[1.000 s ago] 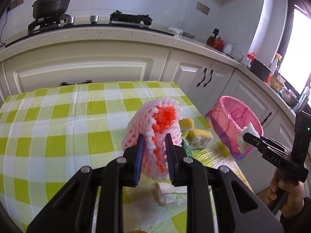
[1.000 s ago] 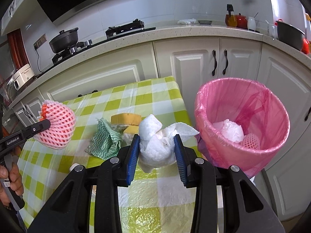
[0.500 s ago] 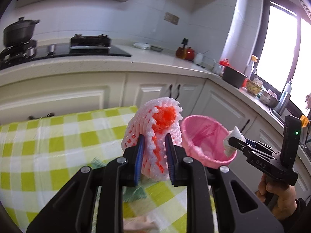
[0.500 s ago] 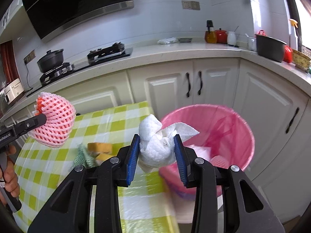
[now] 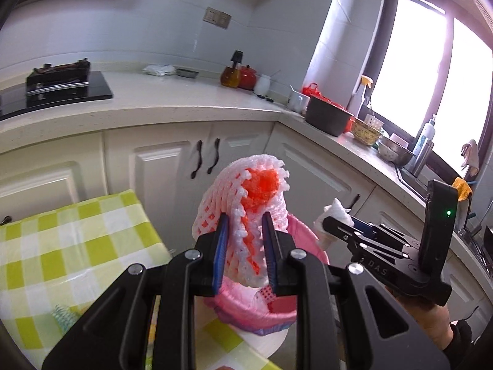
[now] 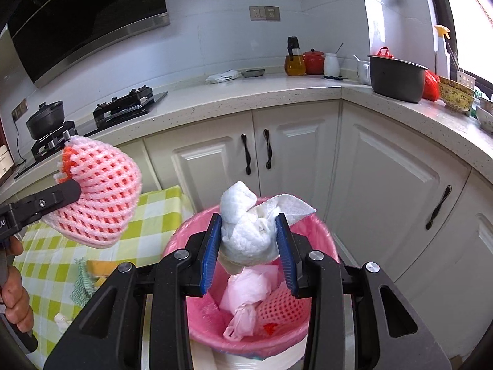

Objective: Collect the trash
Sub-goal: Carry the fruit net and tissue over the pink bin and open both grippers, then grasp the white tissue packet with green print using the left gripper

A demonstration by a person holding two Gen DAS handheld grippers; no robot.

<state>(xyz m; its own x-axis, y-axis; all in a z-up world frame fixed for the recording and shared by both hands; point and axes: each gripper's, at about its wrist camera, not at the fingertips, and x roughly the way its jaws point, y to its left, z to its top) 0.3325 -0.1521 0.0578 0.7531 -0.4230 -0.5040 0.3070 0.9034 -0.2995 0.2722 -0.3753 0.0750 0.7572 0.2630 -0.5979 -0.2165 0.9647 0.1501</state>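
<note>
- Left gripper (image 5: 243,246): clenched on a pink foam fruit net (image 5: 246,197), held in the air above the near rim of the pink-lined bin (image 6: 197,231).
- Right gripper (image 6: 249,246): clenched on a crumpled white paper towel (image 6: 249,228), held over the bin's opening.
- Bin stands off the table's (image 6: 148,212) right edge and holds a plastic bag (image 6: 246,289) and another foam net (image 6: 277,308).

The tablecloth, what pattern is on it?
The tablecloth has green and white checks, clearest in the left wrist view.
</note>
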